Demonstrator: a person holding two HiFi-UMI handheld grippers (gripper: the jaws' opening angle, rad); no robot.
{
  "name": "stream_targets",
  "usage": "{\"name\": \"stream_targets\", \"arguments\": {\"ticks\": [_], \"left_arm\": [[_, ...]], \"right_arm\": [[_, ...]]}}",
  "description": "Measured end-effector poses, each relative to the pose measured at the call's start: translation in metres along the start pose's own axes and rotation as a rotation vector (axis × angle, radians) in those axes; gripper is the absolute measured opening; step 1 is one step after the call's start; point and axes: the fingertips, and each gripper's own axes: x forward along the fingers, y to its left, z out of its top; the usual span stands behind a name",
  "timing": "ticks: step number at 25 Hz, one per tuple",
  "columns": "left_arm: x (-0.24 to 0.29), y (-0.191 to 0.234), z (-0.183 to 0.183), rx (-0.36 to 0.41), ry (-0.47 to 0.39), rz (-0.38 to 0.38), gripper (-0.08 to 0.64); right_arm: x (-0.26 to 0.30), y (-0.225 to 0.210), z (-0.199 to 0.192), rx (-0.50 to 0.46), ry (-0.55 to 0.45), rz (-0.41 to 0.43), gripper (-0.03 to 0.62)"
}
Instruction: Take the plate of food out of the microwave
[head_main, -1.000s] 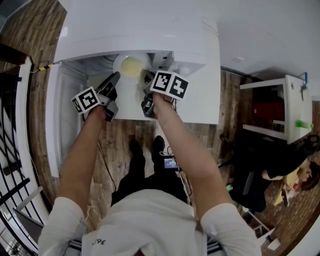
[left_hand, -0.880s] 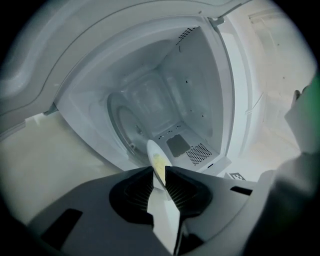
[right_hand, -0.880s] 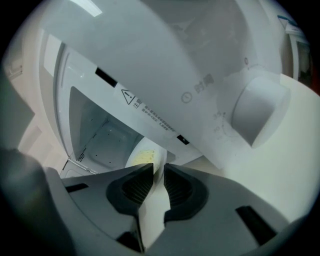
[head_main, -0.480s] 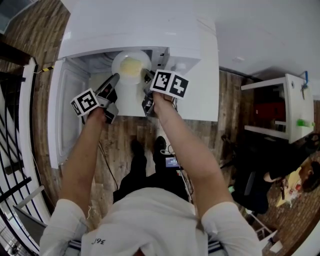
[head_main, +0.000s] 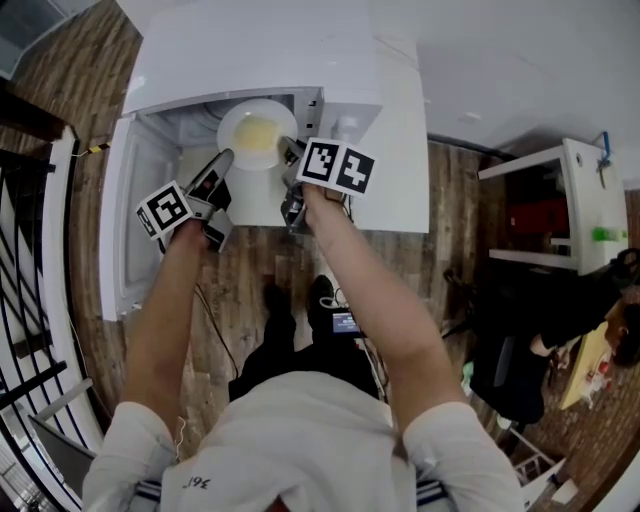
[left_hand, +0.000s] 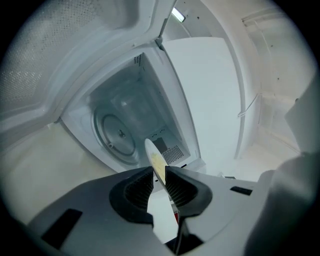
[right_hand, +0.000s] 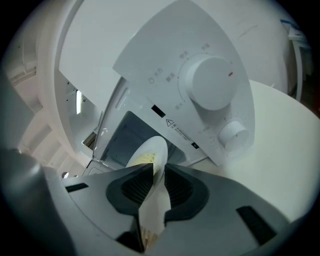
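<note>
White plate (head_main: 232, 118) with a pale yellow heap of food (head_main: 259, 134) on it hangs at the mouth of the microwave (head_main: 340, 70), and we have it by two opposite edges. The left gripper (head_main: 226, 158) has its jaws pressed together on the rim on the side nearer the open door (head_main: 122, 230). The right gripper (head_main: 292, 152) is clamped the same way on the rim next to the control panel. In the left gripper view the ribbed pads (left_hand: 140, 186) pinch the thin edge of the plate, and beyond them the microwave cavity is open and lit. The round turntable (left_hand: 118, 138) at its floor is bare, so we judge that the plate is already lifted off it and nothing else is left inside. In the right gripper view the plate runs edge-on between the jaws, with the food showing just past them and the two dials (right_hand: 212, 82) of the microwave above. By our reading the task is well on. The door is open, the plate is gripped on both sides and raised, and it sits about at the front of the opening rather than deep inside. What is left is to draw it fully clear of the microwave, keep it level so the food does not slide, and put it down somewhere. No view shows a spot chosen for that. The food lies near the middle of the plate, away from both grips.
</note>
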Motion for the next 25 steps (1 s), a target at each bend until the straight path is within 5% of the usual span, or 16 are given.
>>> {"name": "stream_targets", "arguments": {"ticks": [25], "left_arm": [[-0.056, -0.102, -0.018, -0.038, -0.033, -0.055, 0.071]], "right_arm": [[-0.095, 0.062, -0.007, -0.047, -0.039, 0.062, 0.067]]}}
